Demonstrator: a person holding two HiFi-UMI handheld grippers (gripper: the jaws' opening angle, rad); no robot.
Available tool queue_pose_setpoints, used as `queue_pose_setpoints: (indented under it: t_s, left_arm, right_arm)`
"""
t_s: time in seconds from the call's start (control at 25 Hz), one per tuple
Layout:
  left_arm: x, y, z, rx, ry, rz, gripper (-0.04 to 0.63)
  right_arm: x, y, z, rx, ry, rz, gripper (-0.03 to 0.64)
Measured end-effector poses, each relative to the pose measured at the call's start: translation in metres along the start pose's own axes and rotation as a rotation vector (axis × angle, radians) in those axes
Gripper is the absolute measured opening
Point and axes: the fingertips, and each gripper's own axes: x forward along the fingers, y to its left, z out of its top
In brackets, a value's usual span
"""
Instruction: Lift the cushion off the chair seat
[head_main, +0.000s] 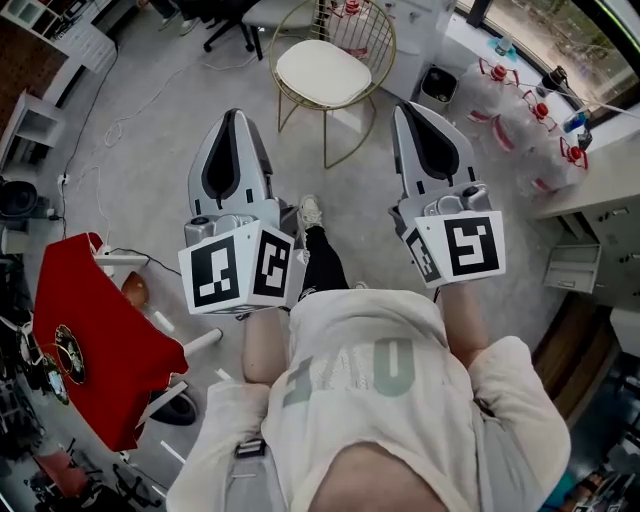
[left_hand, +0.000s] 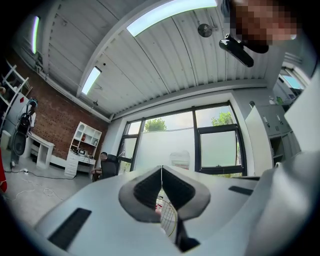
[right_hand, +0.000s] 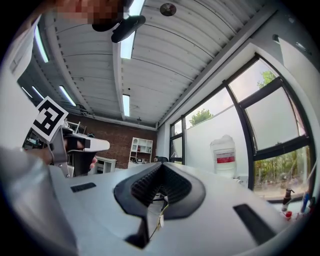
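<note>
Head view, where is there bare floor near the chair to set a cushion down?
The widest bare floor lies left of the chair, with only a thin cable crossing it. A smaller patch lies in front of the chair, between it and the shoe. Right of the chair is crowded: a black bin and water jugs.

Studio-type office or lab workspace indicated.
- Ribbed white ceiling (left_hand: 150, 65) fitted with long strip lights (left_hand: 170, 12).
- Brick wall (left_hand: 50, 120) seen far left, white shelf unit (left_hand: 86, 142) set against it.
- Tall dark-framed windows (left_hand: 217, 147) across far side, trees seen outside.
- Person (left_hand: 106, 162) seated in dark office chair near shelf unit.
- Bare grey floor (head_main: 150, 170) crossed by loose cables (head_main: 135, 112).
- Gold wire chair (head_main: 325, 135) with white cushion (head_main: 322, 72) placed in open space.
- Clear jugs (head_main: 505, 85) with red caps grouped far right.
- Red-covered table (head_main: 90, 330) at near left.
</note>
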Motion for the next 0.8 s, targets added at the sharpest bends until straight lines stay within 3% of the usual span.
queue_pose_setpoints:
  t_s: [0.52,0.8]
  left_arm:
    - [0.225,0.101,-0.042,-0.019,0.011,-0.099,0.014]
    - [0.342,0.157,-0.033,0.02,-0.024,-0.18,0.014]
  right_arm:
    - [0.212,-0.047,-0.068,-0.02,0.052,-0.077,0.015]
    - [0.335,-0.064,-0.086,0.087,0.074,-0.136,0.017]
